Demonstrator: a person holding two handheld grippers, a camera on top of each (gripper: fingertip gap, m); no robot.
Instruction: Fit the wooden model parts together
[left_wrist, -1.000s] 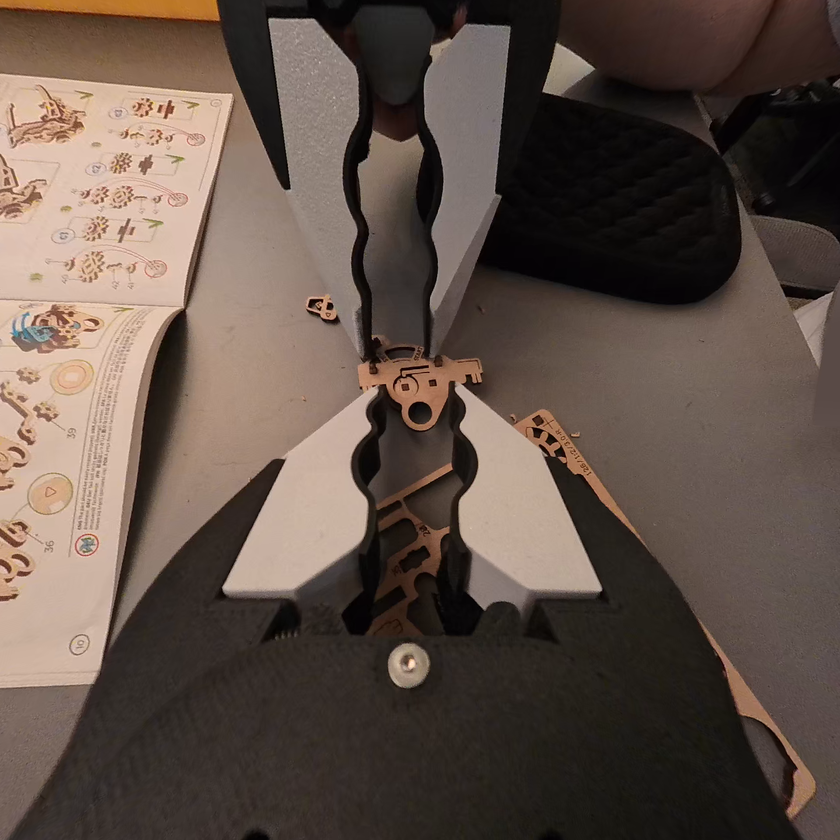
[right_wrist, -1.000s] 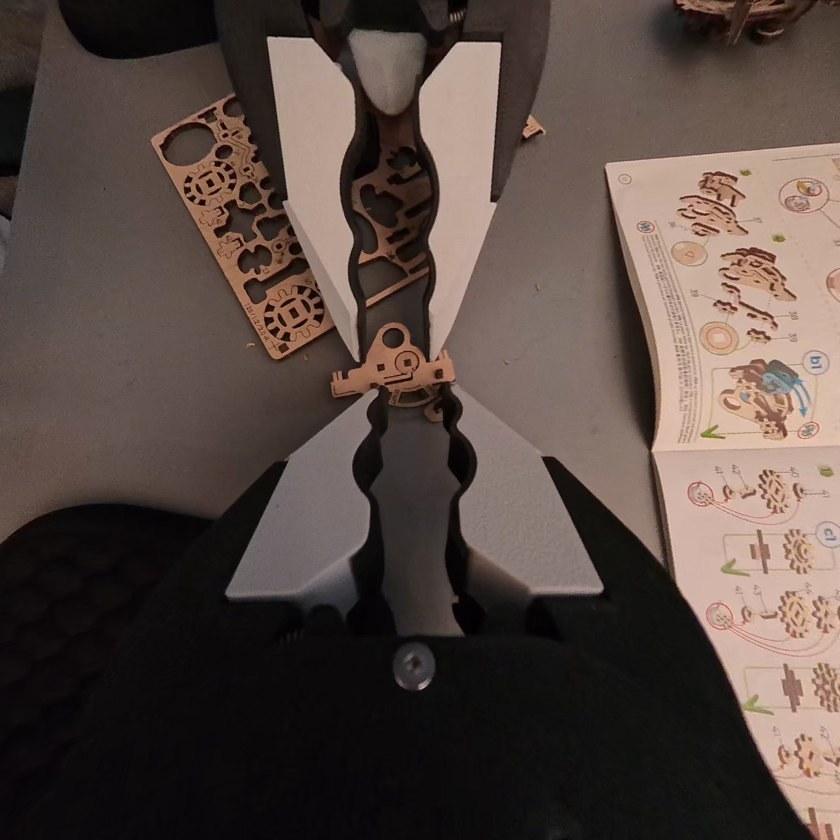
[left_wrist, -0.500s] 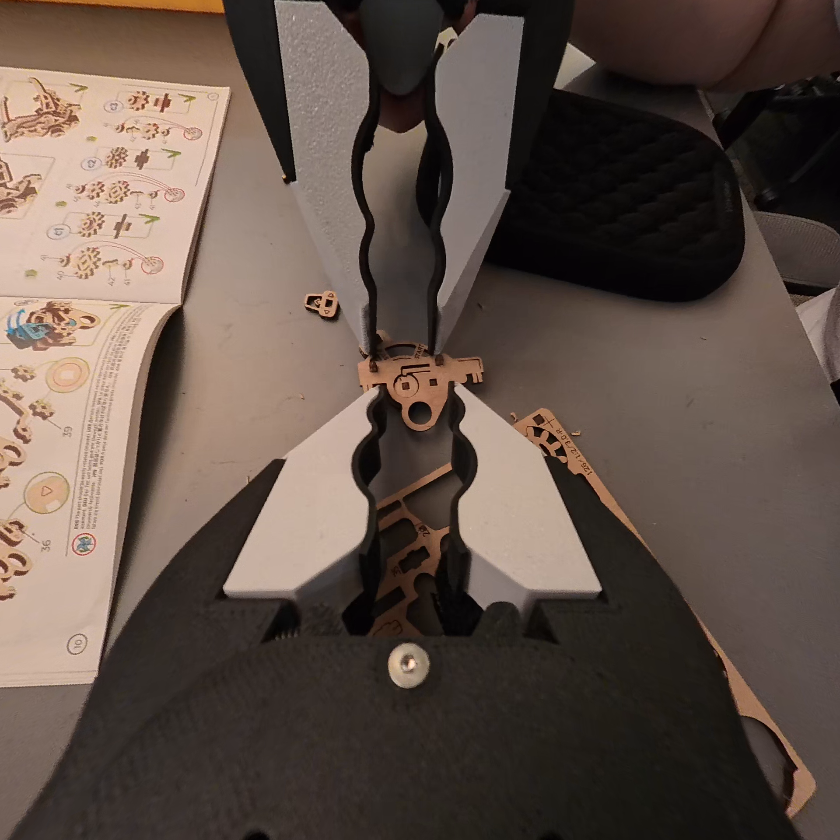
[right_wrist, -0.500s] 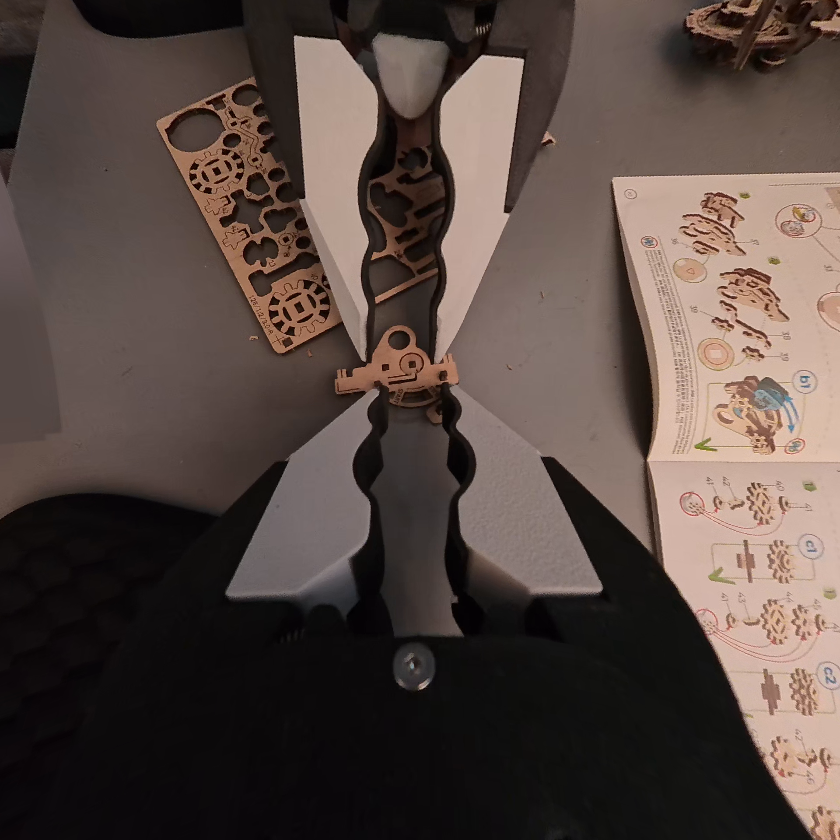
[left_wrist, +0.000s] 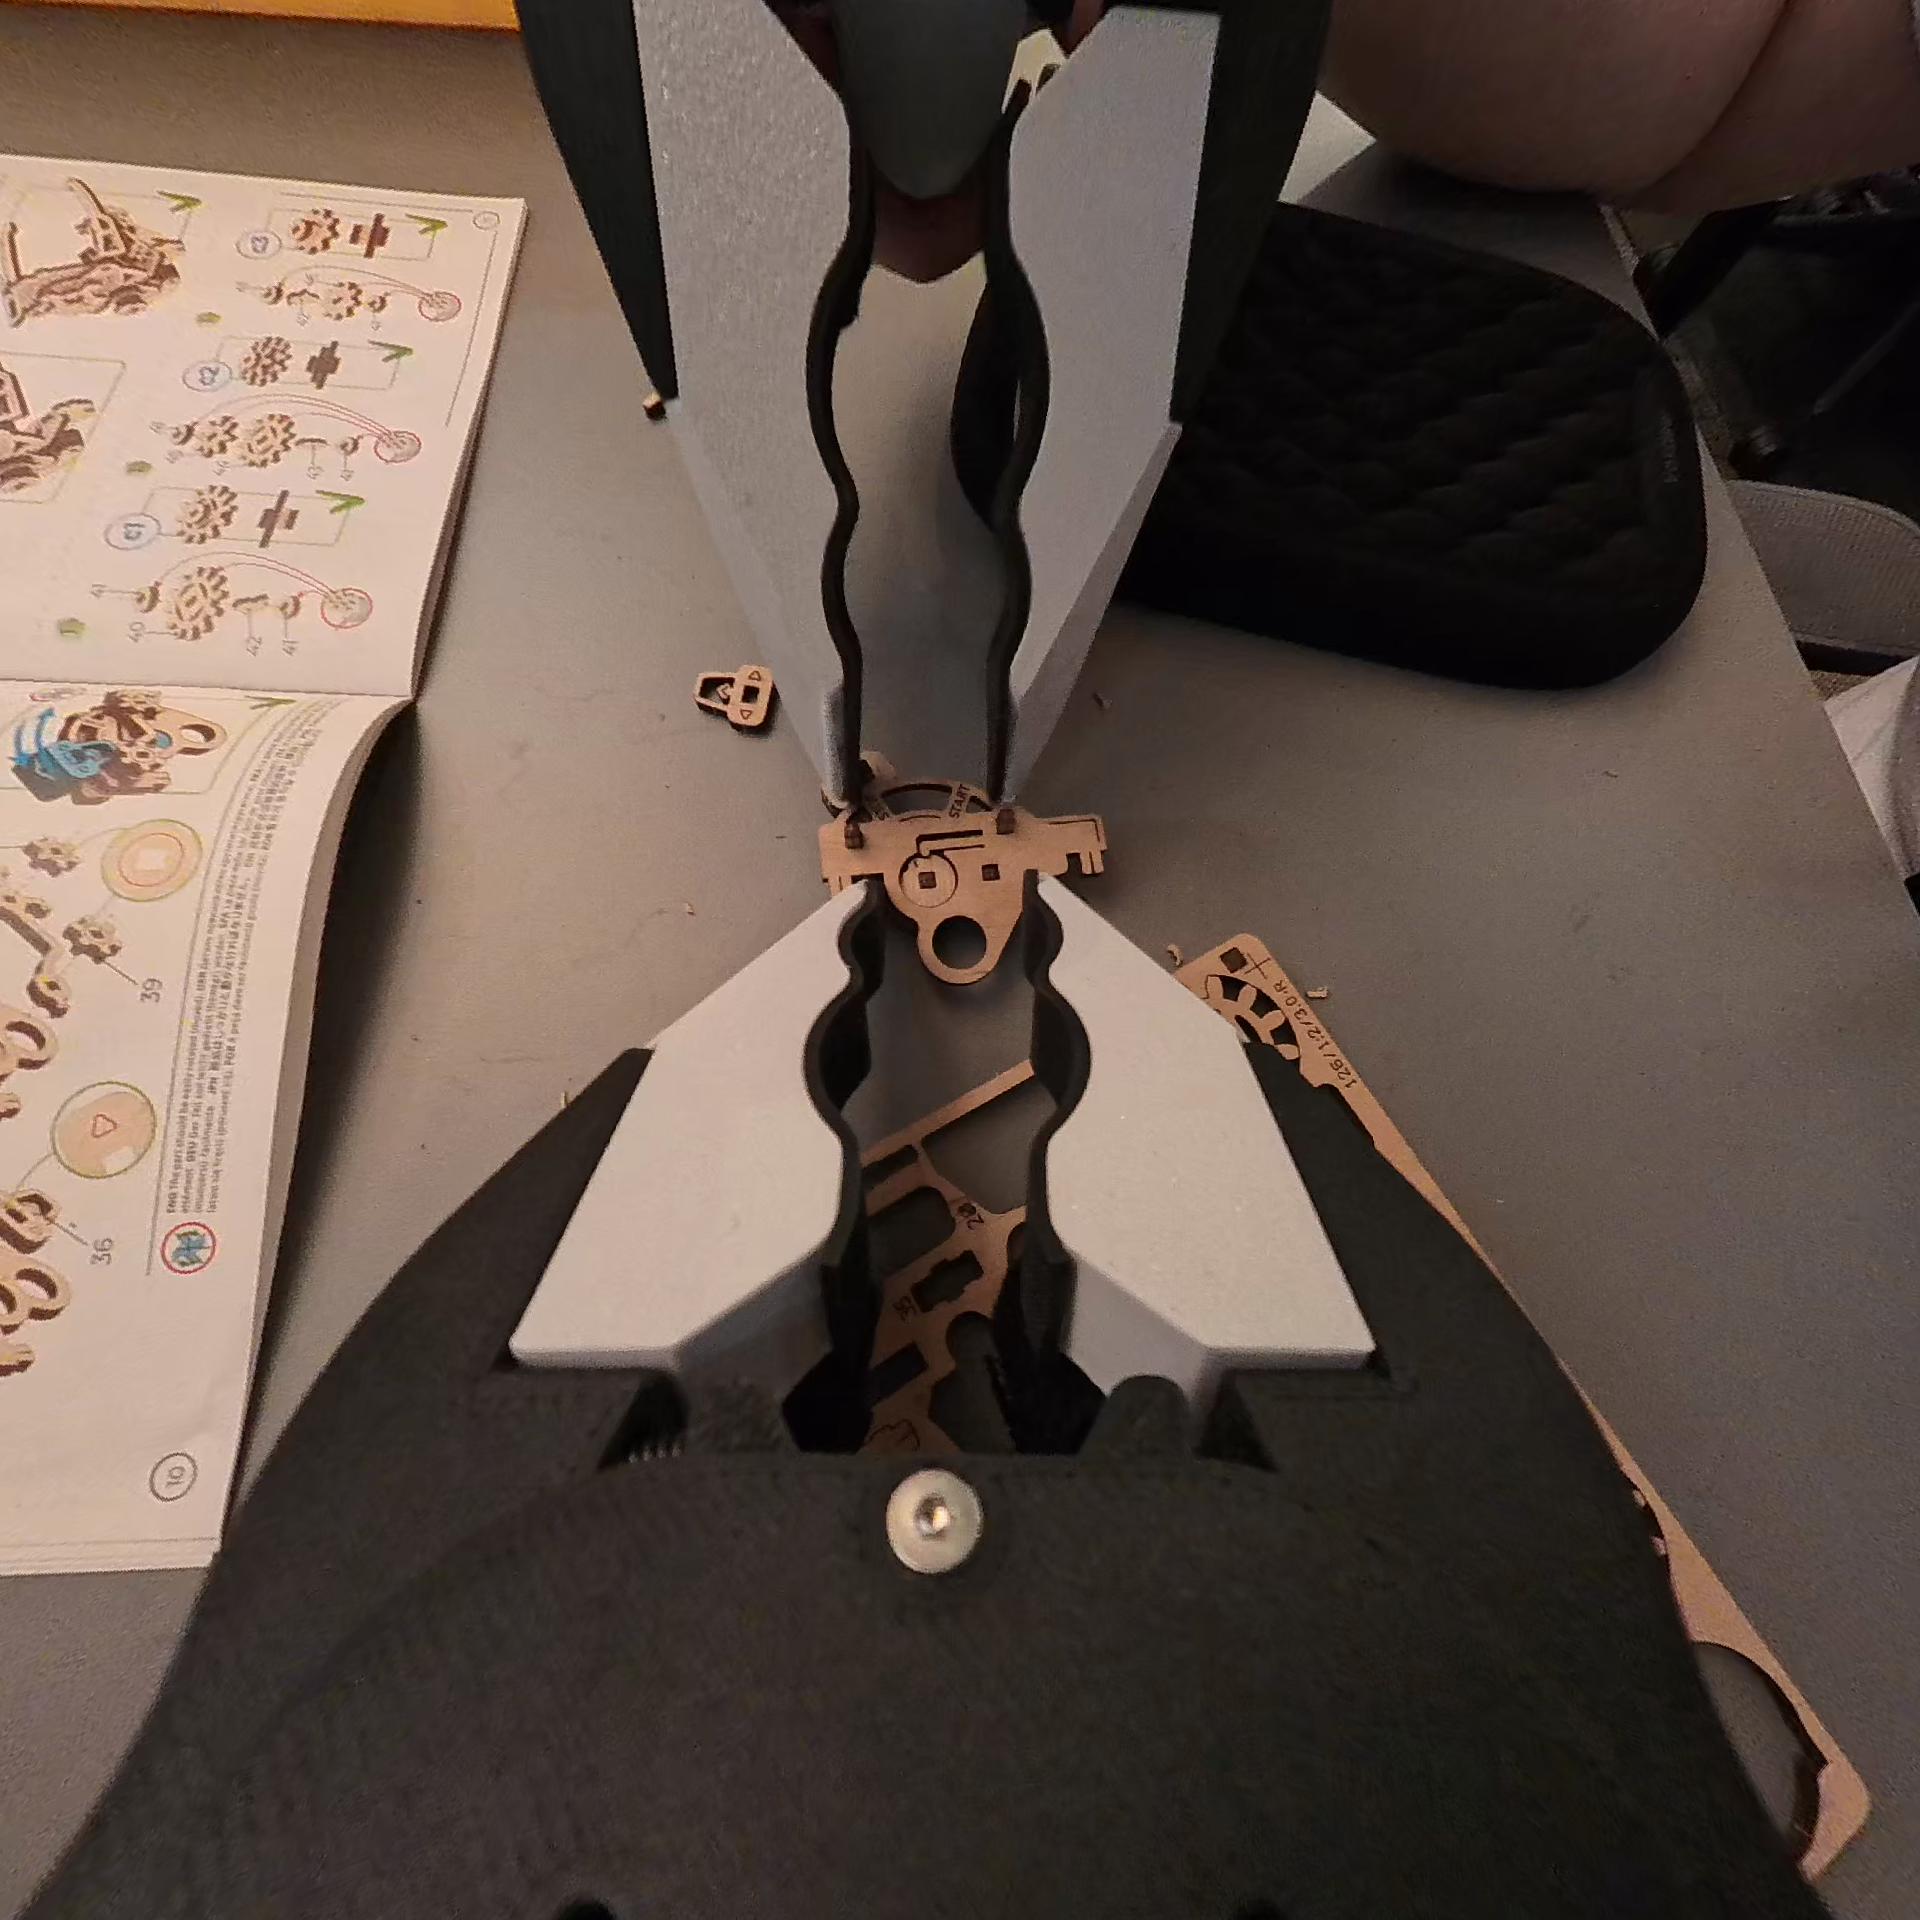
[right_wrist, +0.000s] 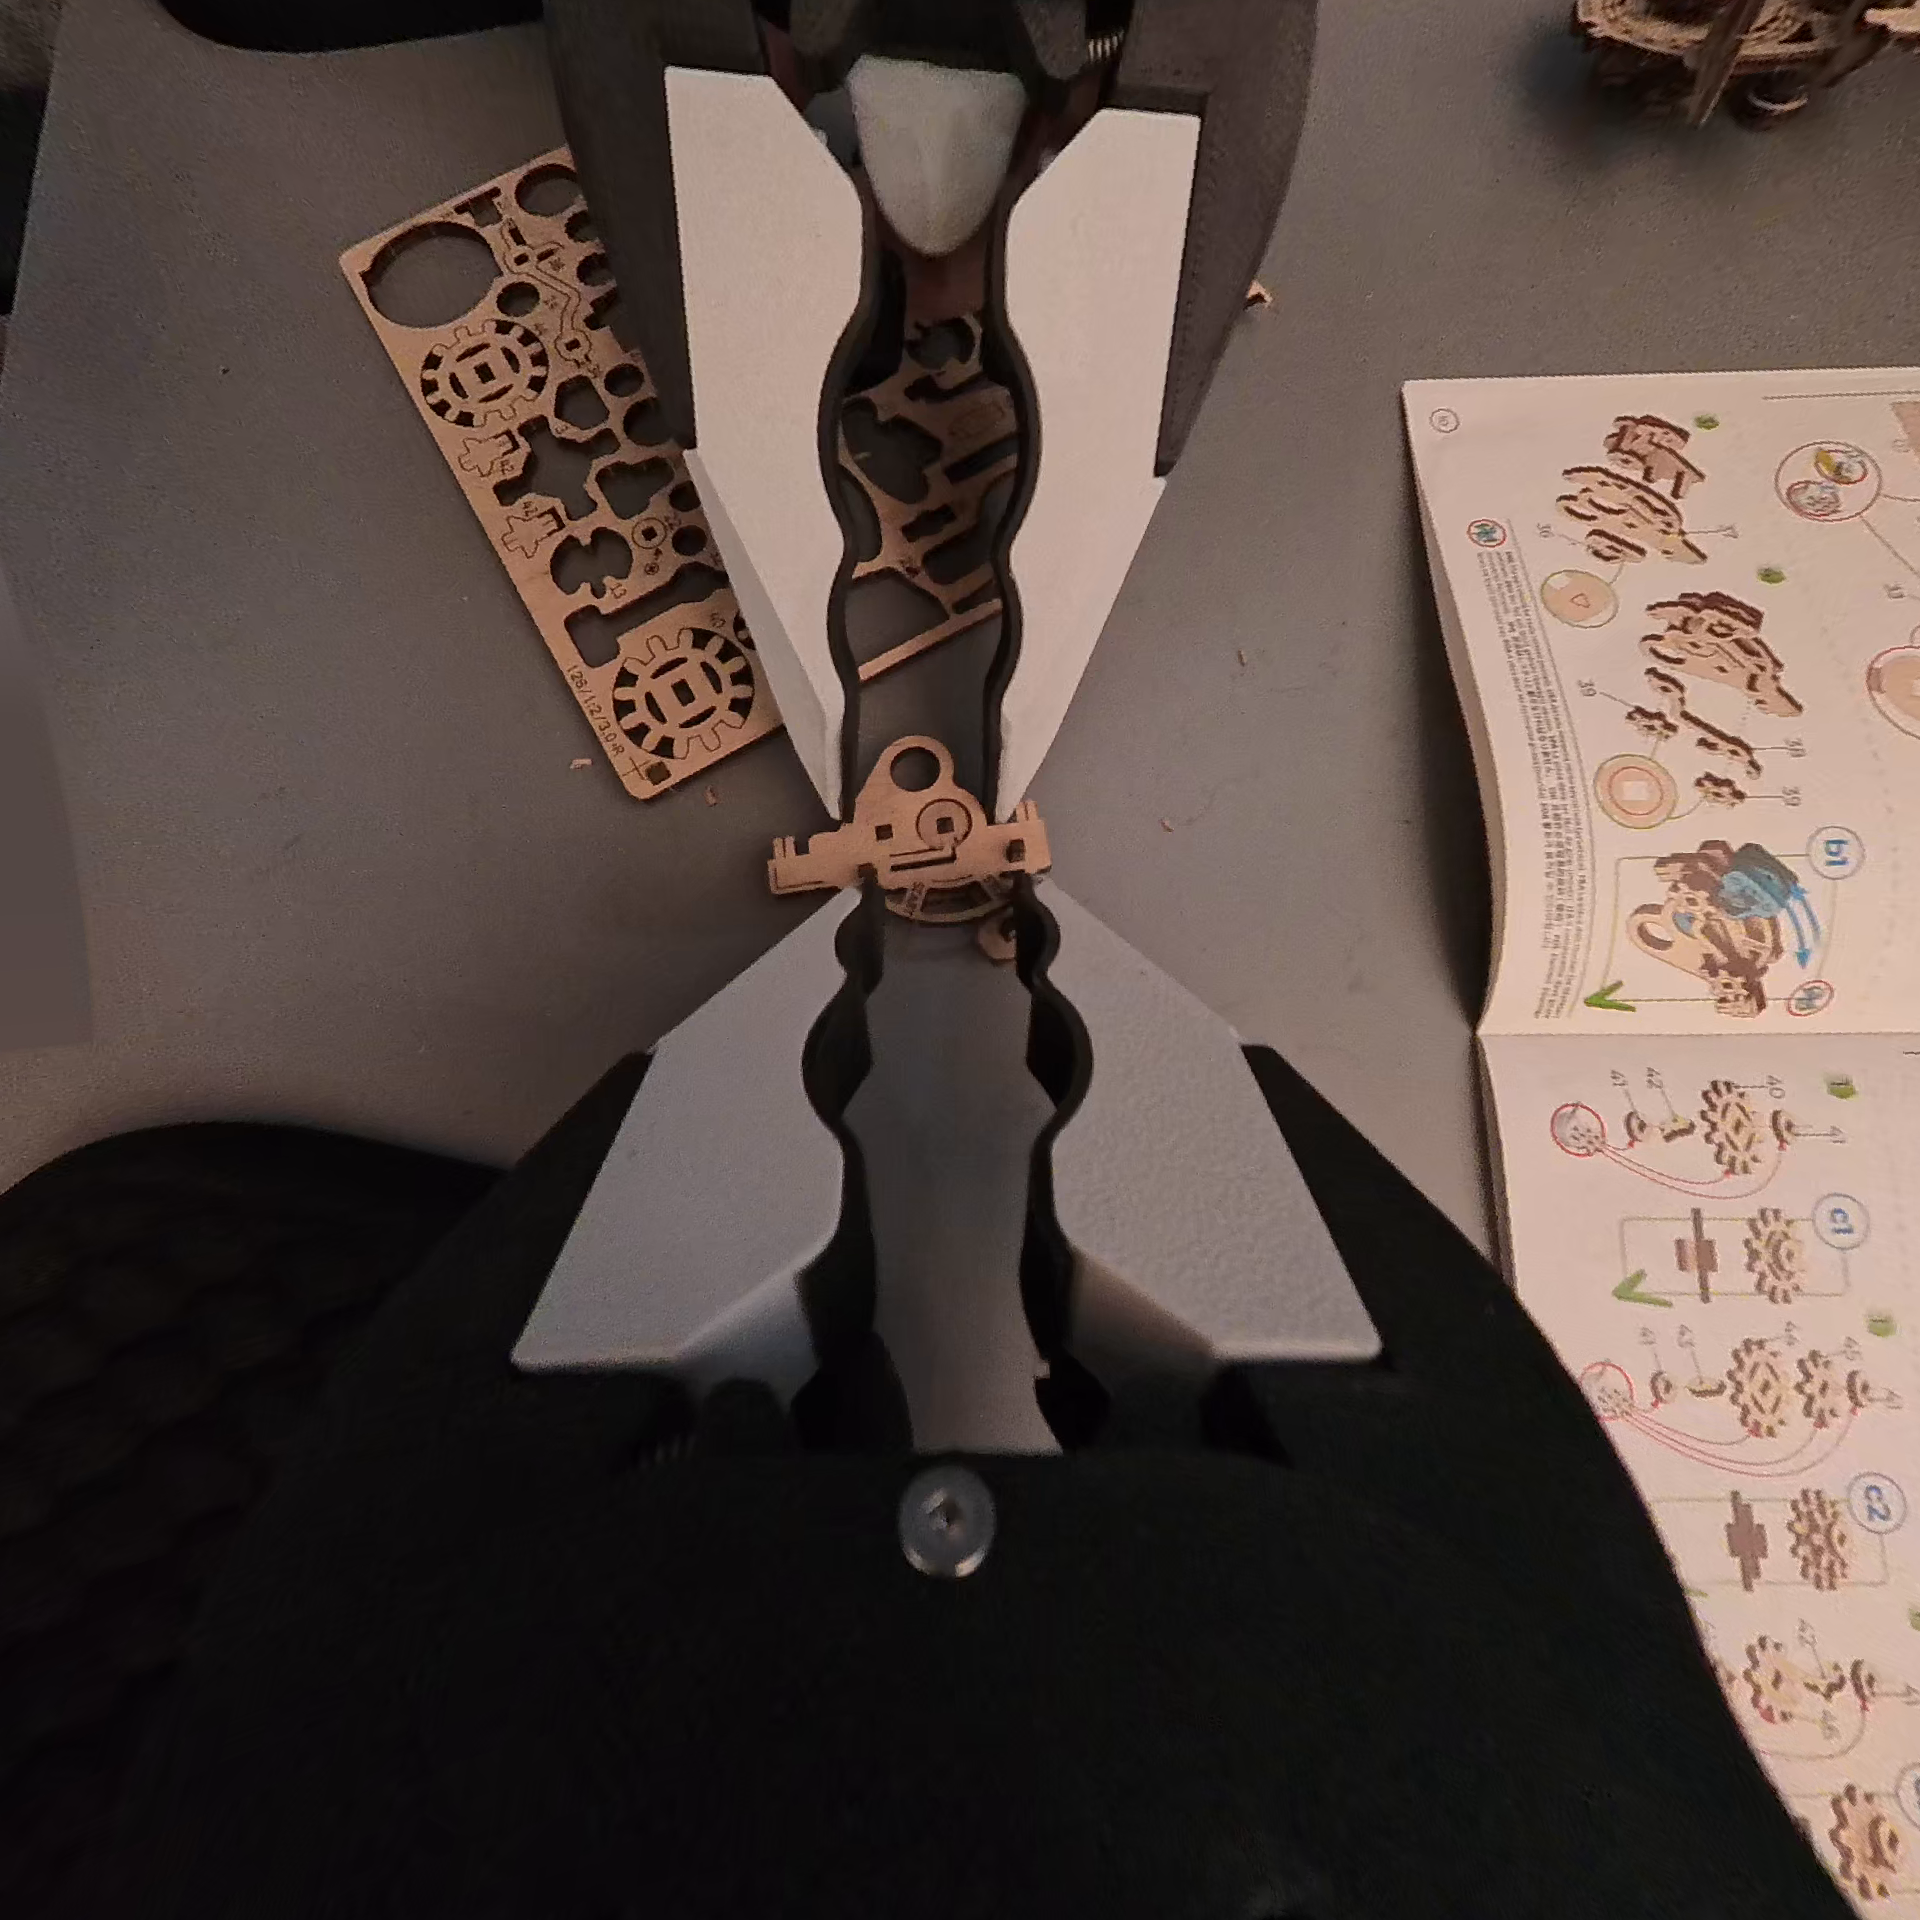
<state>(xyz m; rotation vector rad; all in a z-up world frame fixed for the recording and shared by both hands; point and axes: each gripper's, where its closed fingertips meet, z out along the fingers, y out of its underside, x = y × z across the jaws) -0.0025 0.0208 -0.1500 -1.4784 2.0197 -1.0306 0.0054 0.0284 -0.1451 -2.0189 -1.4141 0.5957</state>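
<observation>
**Two grippers meet tip to tip on a flat wooden part above the table**

The wooden model part (left_wrist: 961, 873) is a thin, pale laser-cut plate: a crossbar with a notched, key-like end, a rounded lobe pierced by a round hole, small square cut-outs, and an engraved curved line. Behind it sits a darker arc-shaped wooden piece (left_wrist: 928, 802), lying against the plate on the far side in the left wrist view.

The part's long axis runs crosswise, at right angles to both pairs of fingers. In the left wrist view the notched end points right and the holed lobe points back toward the camera; in the right wrist view the notched end points left and the lobe points away.

The left gripper (left_wrist: 948, 902) has its fingers narrowly spaced, their black tips touching the part on either side of the lobe. The right gripper (right_wrist: 943, 902) comes from the opposite side, fingers likewise narrow, tips at the crossbar and arc. Whether either pair truly clamps the wood I cannot tell.

The part is above the grey table (left_wrist: 1403, 883), between the two grippers. A wooden parts sheet (right_wrist: 582, 499) lies under the left gripper, an open instruction booklet (left_wrist: 208, 727) lies to its left, a small loose wooden piece (left_wrist: 736, 698) lies near the booklet, and a black cushion (left_wrist: 1434, 447) lies beyond.
</observation>
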